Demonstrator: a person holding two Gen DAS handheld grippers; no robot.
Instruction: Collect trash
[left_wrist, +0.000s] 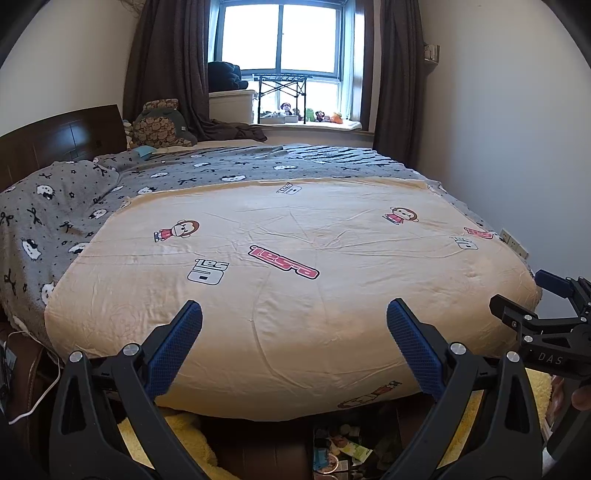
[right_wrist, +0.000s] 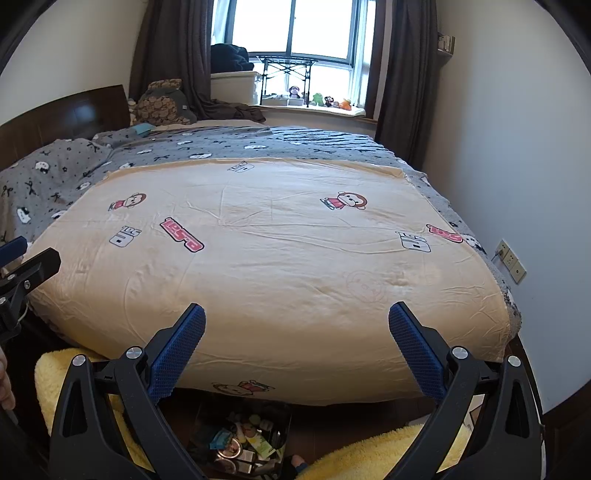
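Trash (right_wrist: 240, 441) in the floor bin (right_wrist: 207, 417) looks light, crinkly — pinch wrappers by an edge; left gripper (left_wrist: 294, 321) and right gripper (right_wrist: 297, 323) both gape, empty.

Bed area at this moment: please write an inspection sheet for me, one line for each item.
Surface: beige quilt lies flat on the bed, no trash seen on it.
Job's things: bin of wrappers on the floor at the bed's foot.
Clutter: yellow fluffy rug; pillows by the headboard.
Grippers: left hand-held gripper open, empty; right hand-held gripper open, empty.
Cables: white cable at left of the bed.
Surroundings: window, dark curtains, wall sockets.
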